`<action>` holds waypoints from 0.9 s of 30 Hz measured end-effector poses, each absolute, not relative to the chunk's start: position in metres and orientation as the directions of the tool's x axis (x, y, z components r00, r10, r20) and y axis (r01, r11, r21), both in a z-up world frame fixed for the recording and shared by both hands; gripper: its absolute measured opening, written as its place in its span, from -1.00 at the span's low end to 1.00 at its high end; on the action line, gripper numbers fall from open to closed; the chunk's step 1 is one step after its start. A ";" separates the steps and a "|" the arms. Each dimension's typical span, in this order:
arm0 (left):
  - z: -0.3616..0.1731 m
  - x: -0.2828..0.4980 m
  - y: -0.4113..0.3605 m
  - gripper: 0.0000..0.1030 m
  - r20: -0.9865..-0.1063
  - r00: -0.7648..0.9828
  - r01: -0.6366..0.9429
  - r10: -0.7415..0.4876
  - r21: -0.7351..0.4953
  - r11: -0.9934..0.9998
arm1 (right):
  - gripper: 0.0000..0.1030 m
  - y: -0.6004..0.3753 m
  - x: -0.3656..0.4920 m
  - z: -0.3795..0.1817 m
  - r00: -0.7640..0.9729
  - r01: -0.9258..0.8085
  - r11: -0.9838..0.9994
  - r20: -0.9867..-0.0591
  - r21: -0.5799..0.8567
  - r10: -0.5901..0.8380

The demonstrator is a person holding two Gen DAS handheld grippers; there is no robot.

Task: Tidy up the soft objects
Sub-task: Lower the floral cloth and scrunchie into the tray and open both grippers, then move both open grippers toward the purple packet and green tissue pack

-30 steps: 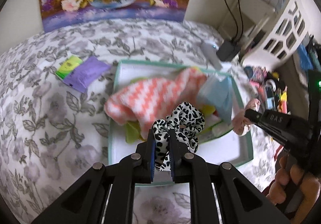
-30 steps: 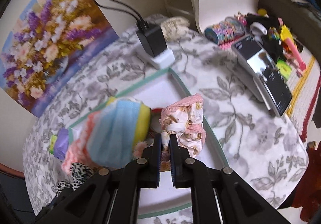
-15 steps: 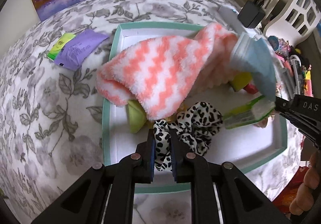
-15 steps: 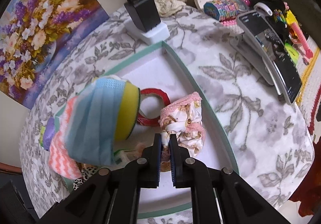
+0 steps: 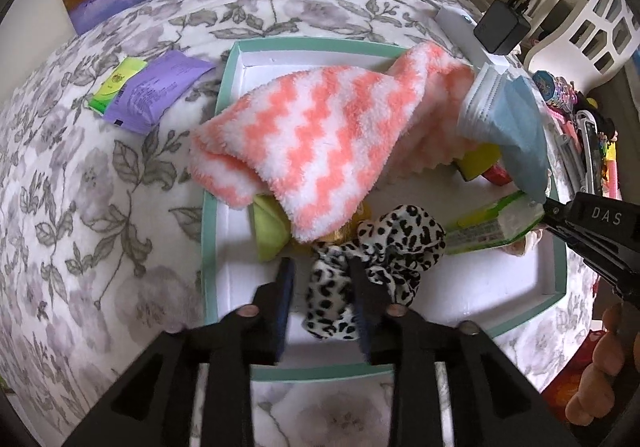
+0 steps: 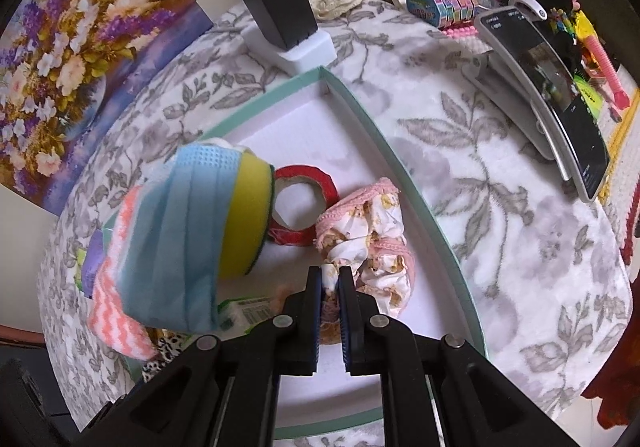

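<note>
A leopard-print scrunchie (image 5: 384, 247) lies on the floor of the white tray with a green rim (image 5: 210, 247). My left gripper (image 5: 320, 279) is opening around it, and its left finger (image 5: 286, 279) stands clear of the fabric. My right gripper (image 6: 330, 283) is shut on a pink and white scrunchie (image 6: 368, 231) that rests on the tray floor by the right wall. In the left wrist view the right gripper (image 5: 548, 211) reaches in from the right. A fuzzy pink-and-white sock (image 5: 320, 139) and a blue face mask (image 6: 180, 231) lie piled in the tray.
The tray also holds a yellow sponge (image 6: 244, 219), a red tape roll (image 6: 300, 203) and a green tissue pack (image 5: 496, 223). A purple packet (image 5: 156, 91) lies on the floral blanket to its left. A black charger (image 6: 280, 11) and a phone (image 6: 552, 87) sit beyond the tray.
Both grippers came down into the tray. The left jaws have spread apart and let go of the leopard scrunchie. The right gripper stays shut on the pink scrunchie.
</note>
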State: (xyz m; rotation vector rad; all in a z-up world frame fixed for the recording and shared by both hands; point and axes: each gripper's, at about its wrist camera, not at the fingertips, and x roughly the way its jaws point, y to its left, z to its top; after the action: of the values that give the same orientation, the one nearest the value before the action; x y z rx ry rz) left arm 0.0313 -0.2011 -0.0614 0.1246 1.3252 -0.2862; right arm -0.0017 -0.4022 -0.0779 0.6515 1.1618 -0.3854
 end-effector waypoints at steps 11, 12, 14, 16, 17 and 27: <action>-0.033 0.029 -0.189 0.39 -0.946 0.280 0.257 -0.161 -0.088 0.962 | -0.37 -0.401 -0.007 -0.049 0.428 0.582 0.767 -0.904 0.270 -0.006; -0.030 0.029 -0.187 0.42 -0.944 0.288 0.253 -0.165 -0.091 0.963 | -0.34 -0.400 -0.007 -0.046 0.437 0.578 0.769 -0.900 0.272 -0.010; -0.025 0.031 -0.184 0.43 -0.939 0.300 0.243 -0.171 -0.098 0.965 | -0.22 -0.398 -0.007 -0.042 0.453 0.573 0.771 -0.891 0.279 -0.014; -0.022 0.033 -0.179 0.44 -0.935 0.306 0.229 -0.179 -0.110 0.967 | -0.13 -0.395 -0.007 -0.037 0.468 0.562 0.777 -0.884 0.283 -0.017; -0.021 0.034 -0.176 0.45 -0.934 0.308 0.217 -0.180 -0.115 0.969 | -0.13 -0.393 -0.007 -0.034 0.474 0.556 0.782 -0.880 0.281 -0.021; -0.013 0.037 -0.164 0.76 -0.924 0.338 0.168 -0.179 -0.128 0.977 | -0.09 -0.372 -0.003 -0.020 0.506 0.492 0.830 -0.862 0.263 -0.026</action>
State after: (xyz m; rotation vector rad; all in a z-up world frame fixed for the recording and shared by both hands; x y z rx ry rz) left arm 0.0366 -0.1635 -0.0129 -0.0103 1.2050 -0.2258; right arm -0.0033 -0.3718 -0.0198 0.5228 1.0009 -0.3304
